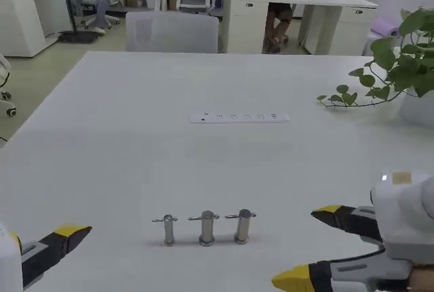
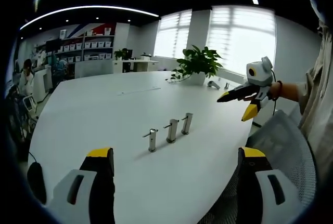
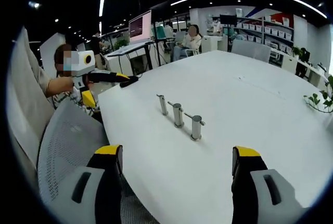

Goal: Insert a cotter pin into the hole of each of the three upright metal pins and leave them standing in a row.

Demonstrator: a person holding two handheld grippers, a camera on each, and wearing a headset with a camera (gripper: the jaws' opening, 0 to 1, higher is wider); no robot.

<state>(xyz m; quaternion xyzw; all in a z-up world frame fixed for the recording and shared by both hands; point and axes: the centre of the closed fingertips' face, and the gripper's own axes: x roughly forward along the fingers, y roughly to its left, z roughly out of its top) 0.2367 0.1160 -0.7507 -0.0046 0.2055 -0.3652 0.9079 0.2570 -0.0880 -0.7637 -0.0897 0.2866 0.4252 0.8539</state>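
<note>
Big white table takes up most of the room from where I'm standing, w/ a grey mesh chair pushed up at the near edge. Leafy plant in a white pot sits at the far right side, vines trailing onto the tabletop.

Person's got a gripper in each hand, both hovering above the near edge and not touching anything. Right gripper is off to the right, yellow-tipped jaws spread wide apart, nothing between them. Left gripper is low on the left, jaws also wide open and empty.

White power strip lies flat around mid-table, well behind everything else.

Then the small stuff: three metal pins standing upright in a neat row near the front edge, btw the two grippers, close together but not touching. Each has a thin cotter pin poking crosswise through it near the top.
</note>
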